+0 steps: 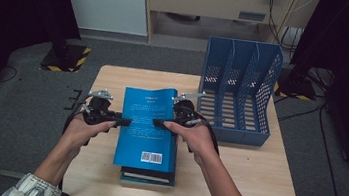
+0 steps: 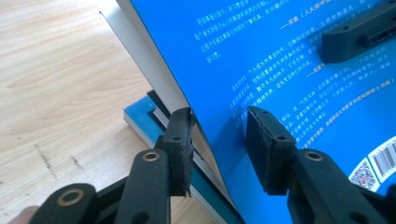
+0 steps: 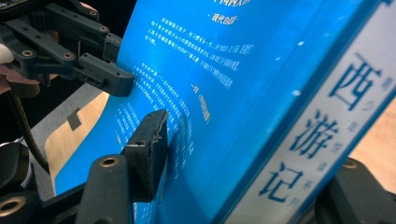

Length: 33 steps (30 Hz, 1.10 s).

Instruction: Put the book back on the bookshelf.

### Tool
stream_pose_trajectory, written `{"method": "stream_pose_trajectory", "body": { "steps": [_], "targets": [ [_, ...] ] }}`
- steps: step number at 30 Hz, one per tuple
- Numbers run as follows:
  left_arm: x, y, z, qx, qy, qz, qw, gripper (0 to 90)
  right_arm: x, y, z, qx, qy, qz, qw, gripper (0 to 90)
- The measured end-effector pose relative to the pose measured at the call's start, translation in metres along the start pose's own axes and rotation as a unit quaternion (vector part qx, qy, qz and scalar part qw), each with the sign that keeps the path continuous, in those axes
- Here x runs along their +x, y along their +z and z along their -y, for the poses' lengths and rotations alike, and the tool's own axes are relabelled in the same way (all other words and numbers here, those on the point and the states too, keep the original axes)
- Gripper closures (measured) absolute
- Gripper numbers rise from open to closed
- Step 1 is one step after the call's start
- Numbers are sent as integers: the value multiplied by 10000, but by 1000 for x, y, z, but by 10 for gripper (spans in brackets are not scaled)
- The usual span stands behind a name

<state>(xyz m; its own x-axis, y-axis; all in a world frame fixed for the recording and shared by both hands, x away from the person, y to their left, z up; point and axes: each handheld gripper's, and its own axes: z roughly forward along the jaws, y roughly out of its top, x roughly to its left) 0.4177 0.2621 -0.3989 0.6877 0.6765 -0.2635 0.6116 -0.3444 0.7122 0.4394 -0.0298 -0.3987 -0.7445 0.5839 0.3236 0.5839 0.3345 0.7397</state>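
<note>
A blue paperback (image 1: 149,125) with white print and a barcode on its cover is held over a small stack of books (image 1: 147,176), its far end tilted up. My left gripper (image 1: 124,121) is shut on its left, page-side edge. In the left gripper view one pad lies on the cover (image 2: 289,56) and the other under the pages, with my left gripper (image 2: 219,140) astride that edge. My right gripper (image 1: 159,123) is shut on the spine side. In the right gripper view the spine (image 3: 317,140) with large characters runs between the jaws of my right gripper (image 3: 252,172).
A blue three-slot file rack (image 1: 239,91) stands at the back right of the wooden table (image 1: 252,188). A darker book (image 2: 140,116) of the stack lies just below the lifted one. Dark floor surrounds the table.
</note>
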Motion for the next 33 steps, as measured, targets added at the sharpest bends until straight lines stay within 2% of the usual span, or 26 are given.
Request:
{"method": "stream_pose_trajectory", "body": {
  "steps": [5, 11, 16, 20, 33],
  "targets": [
    [7, -6, -9, -108, -36, -4, 9999, 658, 1, -2, -13, -60, -90, -11, 9999, 470],
    [11, -12, -17, -158, 48, -20, 9999, 679, 2, -4, -25, -112, -267, 50, 9996, 494],
    [11, -16, -25, -99, 153, -98, 9998, 690, 4, -7, -33, -176, -481, 98, 9986, 509],
    [10, -19, -31, -27, 234, -148, 9996, 694, 5, -8, -36, -231, -532, 129, 9982, 517],
    [11, -22, -44, -77, 296, -204, 9993, 703, 5, -13, -45, -470, -585, 321, 9967, 548]
  ]
}}
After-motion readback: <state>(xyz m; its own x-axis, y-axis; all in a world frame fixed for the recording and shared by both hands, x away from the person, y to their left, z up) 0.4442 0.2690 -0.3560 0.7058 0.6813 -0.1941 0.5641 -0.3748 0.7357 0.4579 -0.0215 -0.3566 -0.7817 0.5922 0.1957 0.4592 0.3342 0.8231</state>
